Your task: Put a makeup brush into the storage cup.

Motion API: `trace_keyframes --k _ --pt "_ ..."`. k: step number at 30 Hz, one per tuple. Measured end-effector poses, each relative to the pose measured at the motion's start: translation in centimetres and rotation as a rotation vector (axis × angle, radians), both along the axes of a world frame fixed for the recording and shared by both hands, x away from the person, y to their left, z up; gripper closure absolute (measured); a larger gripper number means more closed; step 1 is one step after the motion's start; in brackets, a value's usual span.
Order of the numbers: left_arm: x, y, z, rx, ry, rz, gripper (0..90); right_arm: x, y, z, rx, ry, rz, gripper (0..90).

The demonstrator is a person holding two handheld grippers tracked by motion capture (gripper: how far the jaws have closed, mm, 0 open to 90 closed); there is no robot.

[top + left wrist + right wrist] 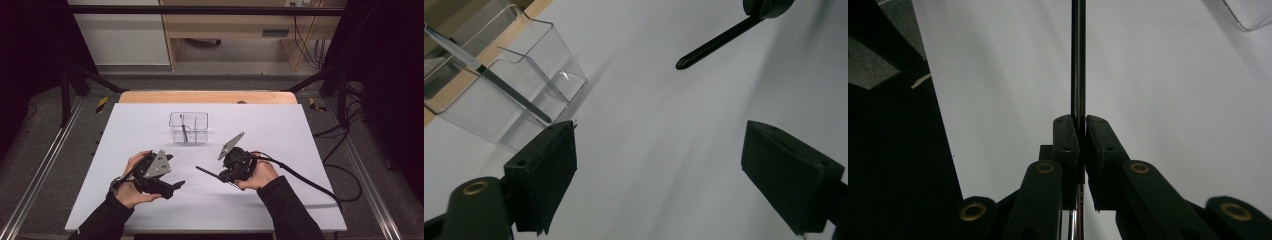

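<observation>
A clear plastic box (188,127) with dividers stands mid-table, and a slim silver-and-black stick (184,131) leans inside it. In the left gripper view the box (509,85) and its stick (511,92) sit at upper left. My right gripper (223,175) is shut on a second thin black stick (206,172), which points left over the mat. In the right gripper view that stick (1078,60) runs straight up from the closed jaws of the right gripper (1081,122). My left gripper (172,186) is open and holds nothing. In its own view the left gripper (659,137) faces the held stick's tip (719,42).
A white mat (280,130) covers the wooden table (150,97). Black frame bars and cables (345,125) run along the right side. A corner of the clear box (1248,12) shows at the top right of the right gripper view.
</observation>
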State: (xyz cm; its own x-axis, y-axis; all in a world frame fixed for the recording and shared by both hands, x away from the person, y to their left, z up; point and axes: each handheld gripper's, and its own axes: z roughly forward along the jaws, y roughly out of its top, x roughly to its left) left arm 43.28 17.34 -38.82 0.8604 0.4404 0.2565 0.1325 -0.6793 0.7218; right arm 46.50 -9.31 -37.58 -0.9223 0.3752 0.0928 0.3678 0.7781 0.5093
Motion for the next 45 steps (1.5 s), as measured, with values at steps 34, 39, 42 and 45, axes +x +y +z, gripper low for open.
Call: trace_keyframes --k 34,39,42,45 --pt "-0.6 -4.3 0.1 0.150 -0.079 -0.176 15.7 0.0 1.4 -0.5 0.025 0.079 0.051 84.4" --pt "-0.8 -4.6 -0.1 0.167 -0.092 -0.204 16.9 0.0 1.6 -0.7 0.032 0.085 0.055 84.4" --pt "-0.9 -4.7 -0.2 0.179 -0.100 -0.217 18.3 0.0 1.7 -0.7 0.030 0.090 0.060 84.4" --pt "-1.0 -4.9 -0.4 0.201 -0.112 -0.229 19.8 0.0 1.9 -0.7 0.026 0.098 0.062 84.4"
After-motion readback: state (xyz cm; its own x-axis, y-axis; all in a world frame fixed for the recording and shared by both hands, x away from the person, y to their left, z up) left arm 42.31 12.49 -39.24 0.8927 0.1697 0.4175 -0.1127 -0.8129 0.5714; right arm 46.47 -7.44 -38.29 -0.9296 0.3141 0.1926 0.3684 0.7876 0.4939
